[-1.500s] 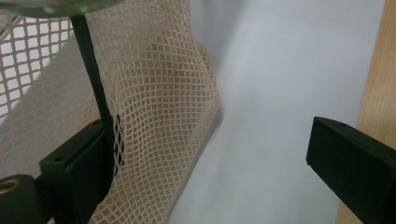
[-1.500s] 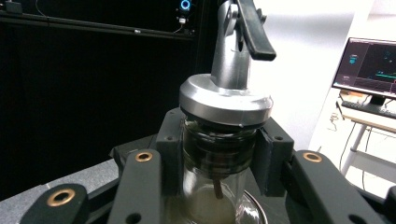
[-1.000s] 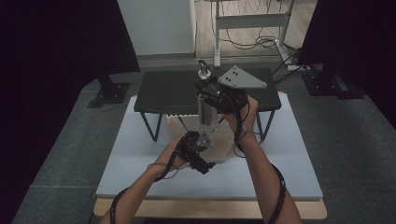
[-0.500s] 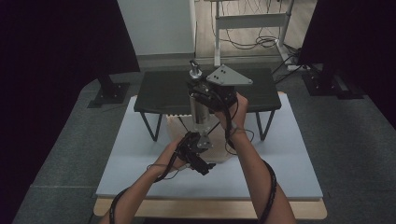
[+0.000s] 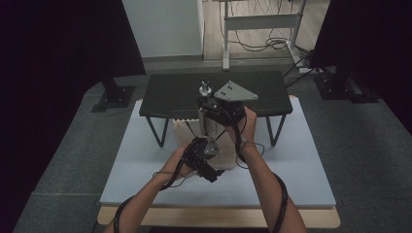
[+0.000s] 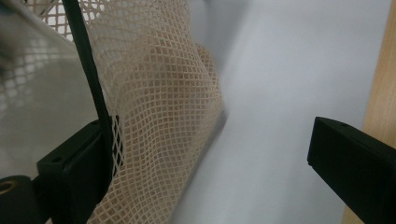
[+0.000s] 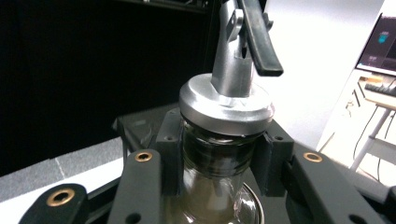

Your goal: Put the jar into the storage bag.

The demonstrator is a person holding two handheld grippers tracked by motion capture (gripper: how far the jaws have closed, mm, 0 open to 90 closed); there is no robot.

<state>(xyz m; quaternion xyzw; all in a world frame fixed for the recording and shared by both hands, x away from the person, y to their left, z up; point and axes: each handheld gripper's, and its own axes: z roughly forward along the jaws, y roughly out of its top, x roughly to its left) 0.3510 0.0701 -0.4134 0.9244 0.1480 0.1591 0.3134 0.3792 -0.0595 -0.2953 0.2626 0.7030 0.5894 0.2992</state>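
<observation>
A pale grey mat (image 5: 145, 165) covers the table, with a low black stand (image 5: 175, 94) at its far side and dark curtains around.

Our right gripper (image 7: 219, 154) has its 2 jaws clamped on the neck of a glass bottle (image 7: 212, 186), just under the metal pourer cap (image 7: 226, 105). We hold it upright above a beige mesh bag (image 6: 159, 116).

Our left gripper (image 6: 205, 154) has 1 jaw touching the bag's black-edged rim, the other well apart, so it stands open.

We judge that the smooth glass neck could slip in the grip. The bottle's base could also snag the loose mesh and fold the mouth shut, since the bag is not firmly pinched.
</observation>
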